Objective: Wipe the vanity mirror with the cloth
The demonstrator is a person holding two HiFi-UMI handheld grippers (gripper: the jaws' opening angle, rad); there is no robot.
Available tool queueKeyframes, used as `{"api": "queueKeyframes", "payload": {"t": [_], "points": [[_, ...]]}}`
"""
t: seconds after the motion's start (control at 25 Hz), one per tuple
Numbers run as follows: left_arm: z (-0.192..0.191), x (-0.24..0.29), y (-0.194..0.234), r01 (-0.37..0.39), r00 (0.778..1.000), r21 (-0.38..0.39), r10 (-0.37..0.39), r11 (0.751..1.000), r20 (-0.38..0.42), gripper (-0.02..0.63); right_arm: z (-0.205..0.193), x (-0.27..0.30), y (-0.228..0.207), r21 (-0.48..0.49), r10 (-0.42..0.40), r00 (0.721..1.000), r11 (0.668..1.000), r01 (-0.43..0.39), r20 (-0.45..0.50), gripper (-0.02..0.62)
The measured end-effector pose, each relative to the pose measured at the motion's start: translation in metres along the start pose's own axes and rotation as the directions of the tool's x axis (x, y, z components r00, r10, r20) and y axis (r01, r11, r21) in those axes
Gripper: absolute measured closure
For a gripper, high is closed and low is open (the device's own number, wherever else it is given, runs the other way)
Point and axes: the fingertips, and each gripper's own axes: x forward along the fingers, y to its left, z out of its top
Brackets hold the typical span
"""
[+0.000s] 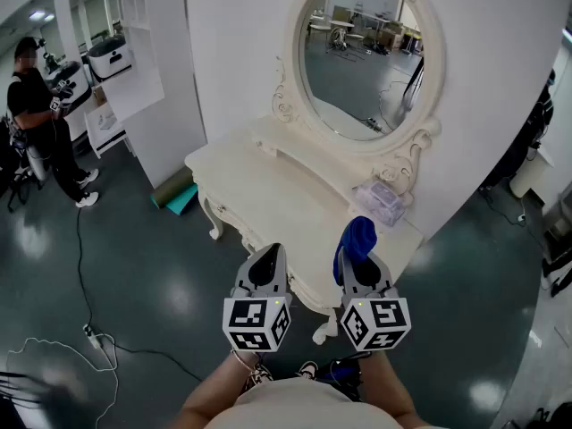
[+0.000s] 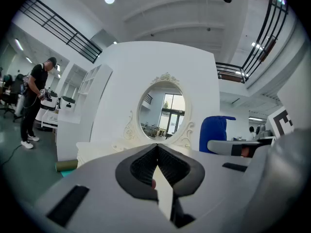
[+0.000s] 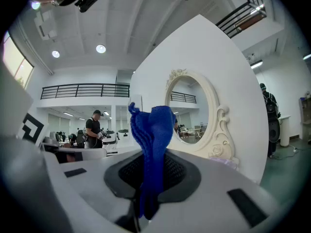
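Note:
An oval vanity mirror [image 1: 362, 56] in an ornate cream frame stands on a cream dressing table [image 1: 268, 195] against a white wall. It also shows in the left gripper view as the mirror [image 2: 163, 111] and in the right gripper view as the mirror [image 3: 191, 115]. My right gripper [image 1: 355, 259] is shut on a blue cloth [image 1: 356, 239], which sticks up from its jaws, cloth [image 3: 151, 144]. My left gripper [image 1: 266, 259] is shut and holds nothing, gripper [image 2: 156, 166]. Both hang side by side in front of the table's near edge, short of the mirror.
A clear plastic box [image 1: 382, 202] sits on the table at the mirror's right base. A person [image 1: 40, 119] stands far left by white cabinets. A cable [image 1: 85, 275] runs across the dark floor. A green roll [image 1: 174, 190] lies beside the table's left end.

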Motion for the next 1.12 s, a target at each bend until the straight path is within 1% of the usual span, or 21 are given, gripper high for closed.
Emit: {"api": "queueKeyframes", "payload": {"t": [0.28, 0.4, 0.52, 0.64, 0.8, 0.92, 1.12], "points": [[-0.003, -0.004, -0.003, -0.007, 1.000, -0.006, 0.007, 1.000, 0.003, 0.601, -0.001, -0.005, -0.004, -0.007, -0.006, 1.000, 1.000, 0.006, -0.009, 0.532], [-0.002, -0.005, 0.001, -0.012, 1.000, -0.011, 0.012, 1.000, 0.010, 0.601, -0.001, -0.004, -0.001, -0.010, -0.002, 1.000, 1.000, 0.002, -0.005, 0.532], [0.001, -0.010, 0.008, -0.025, 1.000, -0.016, 0.026, 1.000, 0.018, 0.600, 0.002, -0.002, 0.002, 0.008, 0.003, 1.000, 1.000, -0.003, 0.011, 0.531], [0.006, -0.020, 0.028, -0.055, 0.998, -0.023, 0.056, 0.998, 0.032, 0.601, 0.006, 0.001, 0.007, 0.019, -0.007, 1.000, 1.000, 0.007, 0.025, 0.531], [0.012, -0.035, 0.067, -0.106, 0.993, -0.036, 0.108, 0.994, 0.048, 0.601, 0.008, 0.010, 0.019, 0.031, -0.031, 0.999, 0.999, 0.030, 0.044, 0.531], [0.013, -0.044, 0.091, -0.122, 0.991, -0.028, 0.123, 0.992, 0.050, 0.601, 0.005, 0.016, 0.027, 0.036, -0.052, 0.997, 0.998, 0.050, 0.051, 0.531], [0.014, -0.046, 0.127, -0.136, 0.990, -0.026, 0.137, 0.990, 0.038, 0.601, -0.010, 0.029, 0.035, 0.055, -0.076, 0.997, 0.996, 0.075, 0.013, 0.531]]}}
